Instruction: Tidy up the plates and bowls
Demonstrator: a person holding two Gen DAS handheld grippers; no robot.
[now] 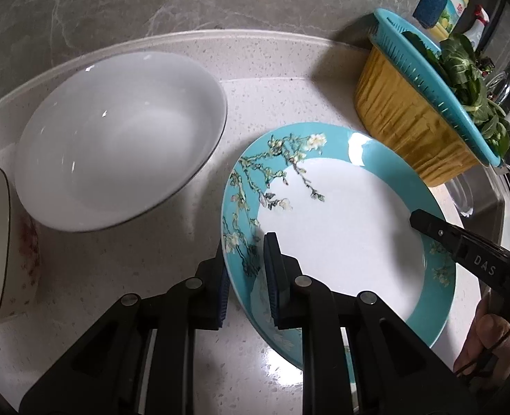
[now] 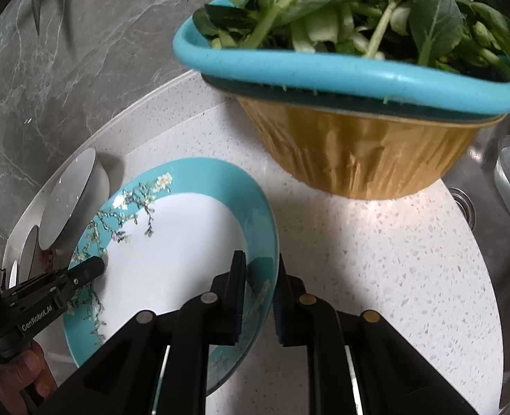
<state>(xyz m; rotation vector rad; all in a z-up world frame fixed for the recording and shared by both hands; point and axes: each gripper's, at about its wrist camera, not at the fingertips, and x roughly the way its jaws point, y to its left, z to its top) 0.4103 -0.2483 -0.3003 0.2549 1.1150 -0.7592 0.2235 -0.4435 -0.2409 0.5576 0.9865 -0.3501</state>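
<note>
Counter (image 1: pixel 151 328): white speckled, backed by grey marble wall.
Basket (image 2: pixel 341 69) of greens on yellow tub (image 2: pixel 358 152), beyond plate on its far right; sink edge further right.
White bowl (image 1: pixel 116 138) upright, just left of plate, apart from it. Cup (image 1: pixel 2 249) at far left, near bowl.
Plate (image 1: pixel 341 235): teal rim with blossom print, white well, on counter between bowl and tub; appears tipped slightly, rim lifted at near side — judgement only.
Left gripper (image 1: pixel 244 276): jaws nearly closed, pinching plate's left rim, one pad under, one over.
Right gripper (image 2: pixel 260 297): jaws nearly closed, pinching opposite, right rim.
Key relation: grips on opposite rims, plate spanning between both hands; bowl to left, nearer left hand. Probable next: lift level, carry leftward toward bowl.
</note>
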